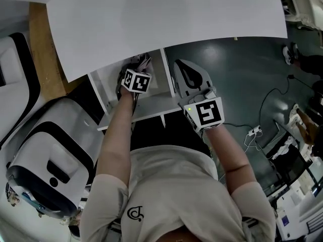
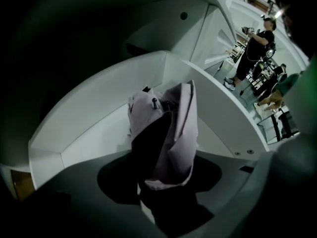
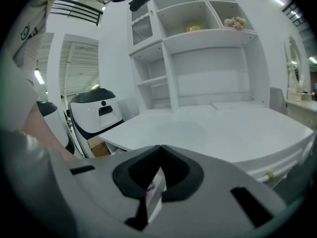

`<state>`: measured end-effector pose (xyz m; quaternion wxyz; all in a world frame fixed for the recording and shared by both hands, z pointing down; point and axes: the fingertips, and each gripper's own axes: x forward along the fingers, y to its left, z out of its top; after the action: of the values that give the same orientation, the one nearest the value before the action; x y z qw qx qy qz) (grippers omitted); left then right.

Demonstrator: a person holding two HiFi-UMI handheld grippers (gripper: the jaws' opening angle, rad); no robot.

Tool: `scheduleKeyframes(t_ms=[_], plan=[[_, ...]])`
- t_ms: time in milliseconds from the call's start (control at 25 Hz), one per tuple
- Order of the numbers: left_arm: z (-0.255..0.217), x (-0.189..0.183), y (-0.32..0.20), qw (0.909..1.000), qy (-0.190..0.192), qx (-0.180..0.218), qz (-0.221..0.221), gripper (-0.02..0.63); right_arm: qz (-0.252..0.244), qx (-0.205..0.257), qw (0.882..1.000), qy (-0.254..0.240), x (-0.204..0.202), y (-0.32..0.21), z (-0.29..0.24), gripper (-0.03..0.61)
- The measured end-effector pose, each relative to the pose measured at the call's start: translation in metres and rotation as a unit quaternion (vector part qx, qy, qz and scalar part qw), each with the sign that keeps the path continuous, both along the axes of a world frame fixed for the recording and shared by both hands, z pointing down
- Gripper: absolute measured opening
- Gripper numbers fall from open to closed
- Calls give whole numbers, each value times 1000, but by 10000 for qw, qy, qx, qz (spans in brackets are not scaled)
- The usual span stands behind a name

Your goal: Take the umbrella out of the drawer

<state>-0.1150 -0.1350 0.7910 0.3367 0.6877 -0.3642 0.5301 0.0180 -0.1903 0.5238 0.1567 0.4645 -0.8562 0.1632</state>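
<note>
Down in the drawer (image 2: 89,133), the left gripper (image 2: 163,178) clenched the folded umbrella (image 2: 173,128) for lifting; the right gripper (image 3: 159,151), closed and empty, hung clear beside the drawer

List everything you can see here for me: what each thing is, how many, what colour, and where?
umbrella: one, pale lilac, folded, in the open drawer
drawer: one, white, pulled out under the desk
desk: one, white, above the drawer
shelf unit: one, white, at the back of the desk
machine: one, white and black, on the floor left of the drawer
power strip: one, white, with cables, on the dark floor at right
bystander: one, dark clothes, far across the room
left gripper: one, grey, down in the drawer, closed on the umbrella
right gripper: one, grey, shut and empty, beside the drawer
</note>
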Motion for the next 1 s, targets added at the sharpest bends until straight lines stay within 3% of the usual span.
scheduleKeyframes(t_ms=[240, 640, 1000], plan=[[-38, 9, -3, 9996, 242, 173, 4, 241, -134, 186, 9997, 23, 3, 0, -25, 6], [-115, 14, 0, 9958, 465, 781, 55, 241, -221, 383, 9990, -110, 0, 12, -62, 6], [-198, 22, 12, 9846, 762, 1508, 460, 241, -195, 759, 9968, -179, -5, 23, -107, 6]])
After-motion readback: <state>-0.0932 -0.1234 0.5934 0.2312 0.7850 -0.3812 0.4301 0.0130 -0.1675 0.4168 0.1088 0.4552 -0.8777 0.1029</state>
